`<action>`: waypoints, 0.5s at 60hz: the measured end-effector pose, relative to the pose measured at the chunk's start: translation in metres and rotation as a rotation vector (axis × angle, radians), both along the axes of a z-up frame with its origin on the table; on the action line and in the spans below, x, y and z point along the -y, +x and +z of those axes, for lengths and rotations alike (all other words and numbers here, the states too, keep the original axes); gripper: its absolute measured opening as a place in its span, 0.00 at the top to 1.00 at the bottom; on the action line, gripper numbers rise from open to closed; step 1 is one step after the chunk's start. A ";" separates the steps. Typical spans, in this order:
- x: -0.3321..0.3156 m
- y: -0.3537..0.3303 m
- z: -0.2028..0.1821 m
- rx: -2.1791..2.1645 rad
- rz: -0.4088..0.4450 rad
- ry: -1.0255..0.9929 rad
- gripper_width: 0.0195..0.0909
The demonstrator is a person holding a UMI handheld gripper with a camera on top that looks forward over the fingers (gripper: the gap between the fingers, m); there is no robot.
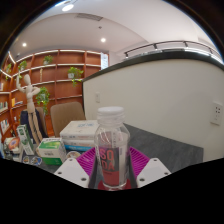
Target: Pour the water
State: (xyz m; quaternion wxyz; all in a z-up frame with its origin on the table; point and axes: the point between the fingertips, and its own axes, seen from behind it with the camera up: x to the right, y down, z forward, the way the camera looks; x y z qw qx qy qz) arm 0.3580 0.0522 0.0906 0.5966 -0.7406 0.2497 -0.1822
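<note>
A: While the gripper [113, 172] is hanging above the table, its two fingers are clamping a clear bottle [113, 150] between the pink pads [90, 160]. Clenched on it, as far as I can see.

B: Where's the bottle relative to everything else?

A: Using the bottle as anchor: it's standing upright between the fingers, wide neck on top, pink print on its side. Whether water is in it, can't tell. A white tissue box [79, 134] is sitting just left of the bottle and behind it. A green packet [50, 150] is lying further left of the bottle.

B: Receiving cup?

A: Not seeing one anywhere around the bottle. That's the first risk, I'd say: tilting with no target lined up is going to wet the grey table [160, 146].

B: Other risks?

A: Clear plastic is looking slick, so the bottle could be slipping in the pads during a tilt. Spill could also be reaching the tissue box, it being so near.

B: Surface, room?

A: Grey tabletop is running behind the bottle. A white partition wall [170, 100] is standing behind and right of the bottle. Wooden shelves with plants [60, 75] are showing far left of the bottle; ceiling spotlights are glowing above.
</note>
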 end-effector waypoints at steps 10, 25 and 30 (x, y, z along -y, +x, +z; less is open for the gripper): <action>-0.002 -0.020 -0.014 -0.065 0.070 -0.024 0.21; 0.047 -0.067 0.000 -0.048 0.133 -0.030 0.10; 0.066 -0.099 0.012 -0.034 0.177 -0.029 0.10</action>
